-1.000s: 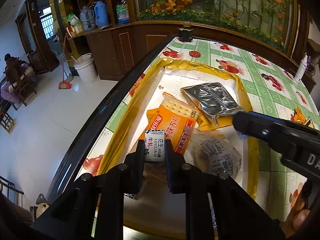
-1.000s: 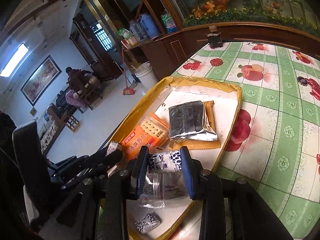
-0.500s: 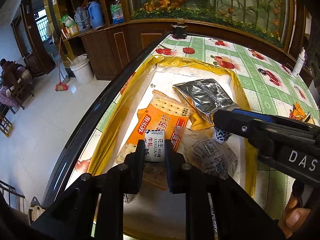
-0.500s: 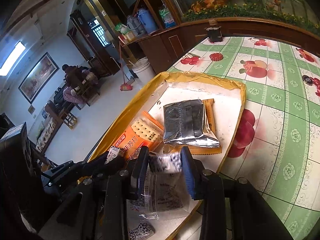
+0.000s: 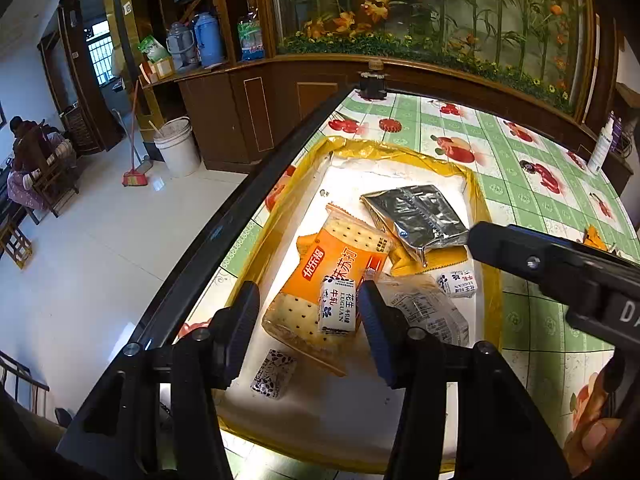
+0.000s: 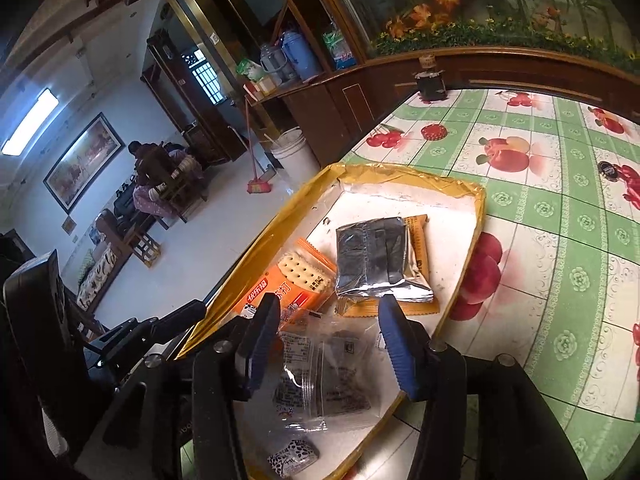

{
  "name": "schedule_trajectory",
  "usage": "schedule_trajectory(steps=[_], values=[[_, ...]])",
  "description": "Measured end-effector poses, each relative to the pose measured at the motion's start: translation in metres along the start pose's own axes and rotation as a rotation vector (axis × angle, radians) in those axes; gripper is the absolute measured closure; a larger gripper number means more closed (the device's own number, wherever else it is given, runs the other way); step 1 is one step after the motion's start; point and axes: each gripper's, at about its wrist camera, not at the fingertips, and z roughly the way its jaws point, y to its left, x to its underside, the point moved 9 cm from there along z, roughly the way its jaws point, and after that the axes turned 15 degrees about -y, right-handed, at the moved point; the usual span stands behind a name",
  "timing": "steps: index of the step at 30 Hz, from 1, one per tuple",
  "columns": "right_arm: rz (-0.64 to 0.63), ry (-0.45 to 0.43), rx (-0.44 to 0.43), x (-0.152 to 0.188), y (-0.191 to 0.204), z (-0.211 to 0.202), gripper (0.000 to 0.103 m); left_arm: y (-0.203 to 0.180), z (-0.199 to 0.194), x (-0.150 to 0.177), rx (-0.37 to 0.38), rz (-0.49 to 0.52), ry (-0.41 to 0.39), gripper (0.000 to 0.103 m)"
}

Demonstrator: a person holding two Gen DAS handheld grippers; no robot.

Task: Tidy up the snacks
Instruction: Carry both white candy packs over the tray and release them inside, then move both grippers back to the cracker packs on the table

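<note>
My yellow tray [image 5: 476, 196] holds cracker pack [image 5: 340, 264], foil packet [image 5: 416, 216], candies; both grippers [image 5: 308, 312] [image 6: 328, 332] opening, empty.

Daylit, sharp views with fisheye bending, dark corners, and glare on the foil packet [image 5: 416, 216].

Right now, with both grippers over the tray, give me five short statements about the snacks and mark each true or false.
1. The silver foil packet lies on an orange wrapper inside the yellow-rimmed tray. True.
2. The left gripper is clamped on the white candy. False: its jaws are opening, and the candy lies loose on the orange cracker pack.
3. A clear packet lies under the right gripper. True.
4. The tray sits on bare wood. False: on a green fruit-print tablecloth.
5. The tray holds only one small candy. False: a second white candy and a dark-patterned candy are there too.
</note>
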Motion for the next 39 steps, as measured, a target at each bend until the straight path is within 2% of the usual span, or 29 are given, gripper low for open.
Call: schedule_trajectory(steps=[5, 23, 30, 37, 38, 39], values=[[0.01, -0.04, 0.026, -0.006, -0.011, -0.029, 0.04, -0.005, -0.012, -0.006, 0.01, -0.001, -0.022, 0.05], [0.123, -0.144, 0.203, 0.011, -0.106, -0.151, 0.036, -0.067, -0.05, -0.015, 0.105, 0.058, -0.07, 0.044], [0.151, -0.188, 0.309, 0.023, -0.151, -0.21, 0.035, -0.112, -0.058, -0.014, 0.192, 0.096, -0.057, 0.044], [0.174, -0.204, 0.44, 0.041, -0.198, -0.259, 0.033, -0.184, -0.063, -0.007, 0.333, 0.178, -0.034, 0.044], [0.176, -0.2, 0.455, 0.044, -0.206, -0.264, 0.032, -0.195, -0.064, -0.007, 0.353, 0.194, -0.037, 0.043], [0.179, -0.196, 0.469, 0.047, -0.212, -0.267, 0.032, -0.207, -0.065, -0.006, 0.383, 0.218, -0.034, 0.037]])
